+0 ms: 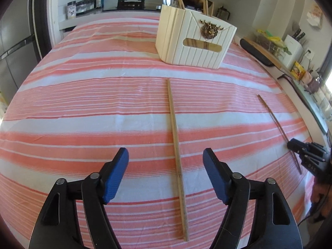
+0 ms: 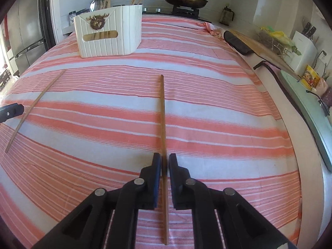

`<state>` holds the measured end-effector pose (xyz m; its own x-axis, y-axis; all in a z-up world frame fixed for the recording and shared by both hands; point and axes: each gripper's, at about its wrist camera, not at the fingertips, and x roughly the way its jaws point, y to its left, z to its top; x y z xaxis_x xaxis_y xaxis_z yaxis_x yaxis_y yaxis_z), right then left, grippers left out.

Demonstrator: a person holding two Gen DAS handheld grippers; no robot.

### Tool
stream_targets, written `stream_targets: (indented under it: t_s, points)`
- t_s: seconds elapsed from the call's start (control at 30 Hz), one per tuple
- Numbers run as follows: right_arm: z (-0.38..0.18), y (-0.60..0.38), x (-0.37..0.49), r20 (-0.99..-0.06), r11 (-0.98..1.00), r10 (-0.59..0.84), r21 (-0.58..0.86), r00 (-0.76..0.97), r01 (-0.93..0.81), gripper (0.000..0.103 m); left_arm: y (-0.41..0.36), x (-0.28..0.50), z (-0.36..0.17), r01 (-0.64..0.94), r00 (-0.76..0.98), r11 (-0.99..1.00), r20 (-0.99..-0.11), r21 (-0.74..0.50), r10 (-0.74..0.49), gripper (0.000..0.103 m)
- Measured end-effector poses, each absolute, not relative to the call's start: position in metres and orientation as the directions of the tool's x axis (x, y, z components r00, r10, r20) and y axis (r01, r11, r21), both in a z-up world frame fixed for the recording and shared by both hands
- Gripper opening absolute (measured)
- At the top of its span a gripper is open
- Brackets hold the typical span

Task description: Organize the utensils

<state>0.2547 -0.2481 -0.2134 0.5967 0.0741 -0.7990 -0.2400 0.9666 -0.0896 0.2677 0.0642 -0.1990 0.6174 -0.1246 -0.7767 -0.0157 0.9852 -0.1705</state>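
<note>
Two wooden chopsticks lie on the striped tablecloth. In the left wrist view one chopstick (image 1: pixel 176 145) runs lengthwise between the wide-open fingers of my left gripper (image 1: pixel 166 155), which does not touch it. In the right wrist view the other chopstick (image 2: pixel 164 124) lies in the narrow gap of my right gripper (image 2: pixel 164 159), whose pads are closed against its sides. The right gripper (image 1: pixel 294 145) and its chopstick (image 1: pixel 276 122) also show at the right of the left wrist view. A white utensil holder (image 1: pixel 193 39) with chopsticks and a spoon stands at the far side; it also shows in the right wrist view (image 2: pixel 108 35).
The pink-and-white striped cloth (image 1: pixel 83 103) covers the table. A stove with a frying pan (image 2: pixel 184 0) is behind it. A cutting board (image 2: pixel 249 41), a knife block (image 2: pixel 303 47) and clutter line the counter on the right. A fridge (image 2: pixel 27 41) stands left.
</note>
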Motion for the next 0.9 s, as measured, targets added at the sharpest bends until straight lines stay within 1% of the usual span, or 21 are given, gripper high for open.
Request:
stream_targets:
  t_s: [0.03, 0.07, 0.1, 0.2, 0.3, 0.33, 0.4, 0.5, 0.6, 0.8, 0.9]
  points:
    - [-0.212, -0.251, 0.255, -0.793, 0.967, 0.096, -0.070, 0.602, -0.245, 0.042, 0.064, 0.270, -0.200, -0.015, 0.614, 0.987, -0.781, -0.158, -0.115, 0.080]
    - [-0.211, -0.252, 0.256, -0.787, 0.966, 0.115, -0.053, 0.607, -0.252, 0.050, 0.063, 0.272, -0.201, -0.017, 0.611, 0.989, -0.785, -0.144, -0.103, 0.081]
    - [-0.209, -0.252, 0.258, -0.782, 0.964, 0.131, -0.043, 0.609, -0.262, 0.054, 0.063, 0.274, -0.203, -0.018, 0.608, 0.991, -0.789, -0.130, -0.092, 0.082]
    - [-0.211, -0.246, 0.267, -0.789, 0.949, 0.153, -0.050, 0.595, -0.310, 0.054, 0.060, 0.280, -0.211, -0.024, 0.586, 0.996, -0.809, -0.086, -0.056, 0.085]
    - [-0.219, -0.242, 0.277, -0.803, 0.938, 0.153, -0.065, 0.577, -0.340, 0.053, 0.057, 0.282, -0.214, -0.024, 0.579, 0.999, -0.815, -0.043, -0.021, 0.090]
    - [-0.220, -0.244, 0.278, -0.798, 0.937, 0.169, -0.051, 0.578, -0.345, 0.054, 0.056, 0.282, -0.215, -0.022, 0.576, 0.999, -0.817, -0.035, -0.016, 0.091]
    - [-0.223, -0.248, 0.280, -0.794, 0.939, 0.190, -0.024, 0.577, -0.342, 0.056, 0.052, 0.283, -0.218, -0.012, 0.570, 1.000, -0.822, -0.010, -0.001, 0.097]
    - [-0.225, -0.251, 0.281, -0.787, 0.939, 0.207, -0.006, 0.581, -0.343, 0.057, 0.049, 0.283, -0.220, -0.010, 0.569, 1.000, -0.823, 0.002, 0.007, 0.101]
    - [-0.225, -0.250, 0.281, -0.786, 0.939, 0.201, -0.014, 0.584, -0.343, 0.057, 0.050, 0.283, -0.221, -0.017, 0.569, 1.000, -0.822, 0.001, 0.011, 0.103]
    - [-0.225, -0.250, 0.281, -0.786, 0.939, 0.200, -0.016, 0.584, -0.343, 0.057, 0.050, 0.282, -0.221, -0.019, 0.571, 1.000, -0.821, 0.001, 0.011, 0.103]
    - [-0.223, -0.251, 0.282, -0.791, 0.938, 0.205, -0.009, 0.576, -0.346, 0.057, 0.052, 0.285, -0.218, 0.003, 0.551, 1.000, -0.834, -0.008, -0.009, 0.102]
